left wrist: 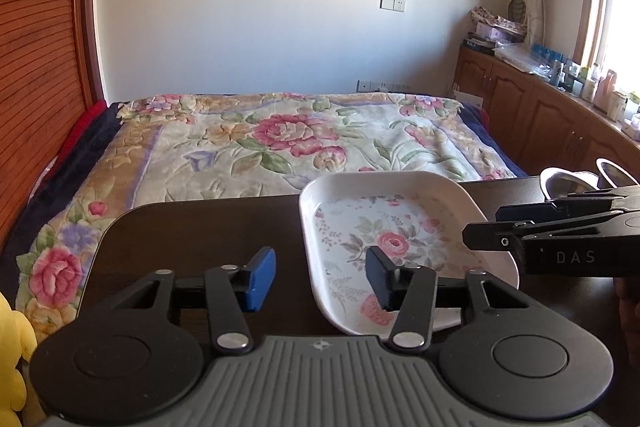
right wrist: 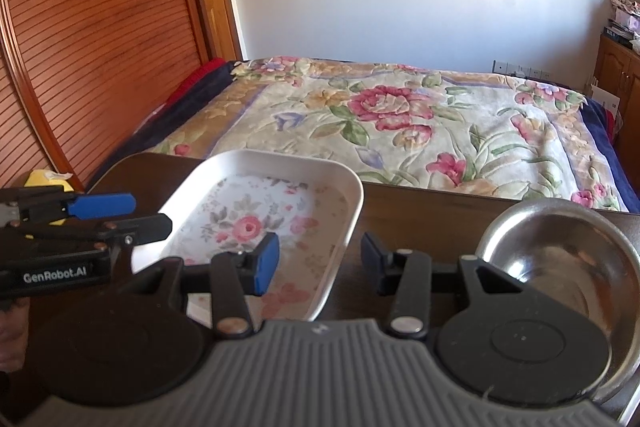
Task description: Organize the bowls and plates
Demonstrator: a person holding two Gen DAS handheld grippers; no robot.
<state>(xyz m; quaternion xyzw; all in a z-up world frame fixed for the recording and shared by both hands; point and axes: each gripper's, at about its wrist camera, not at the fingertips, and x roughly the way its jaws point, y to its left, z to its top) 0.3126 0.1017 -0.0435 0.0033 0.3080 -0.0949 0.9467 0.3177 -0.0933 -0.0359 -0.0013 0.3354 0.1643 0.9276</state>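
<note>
A white rectangular plate with a floral print [left wrist: 396, 219] lies on the dark table [left wrist: 200, 227]; it also shows in the right wrist view [right wrist: 280, 195]. My left gripper [left wrist: 320, 277] is open and empty, its right finger over the plate's near left edge. My right gripper [right wrist: 316, 263] is open and empty, straddling the plate's right rim. A steel bowl [right wrist: 560, 259] sits right of it, and steel bowls [left wrist: 560, 181] show at the far right in the left wrist view. The right gripper reaches in from the right [left wrist: 492, 227]; the left gripper shows at the left [right wrist: 144, 215].
A bed with a floral blanket [left wrist: 280, 135] lies just beyond the table's far edge. A wooden louvred wardrobe [right wrist: 100, 47] stands left. Wooden cabinets with clutter [left wrist: 540, 107] line the right wall. A yellow soft toy [left wrist: 12, 347] sits at the table's left.
</note>
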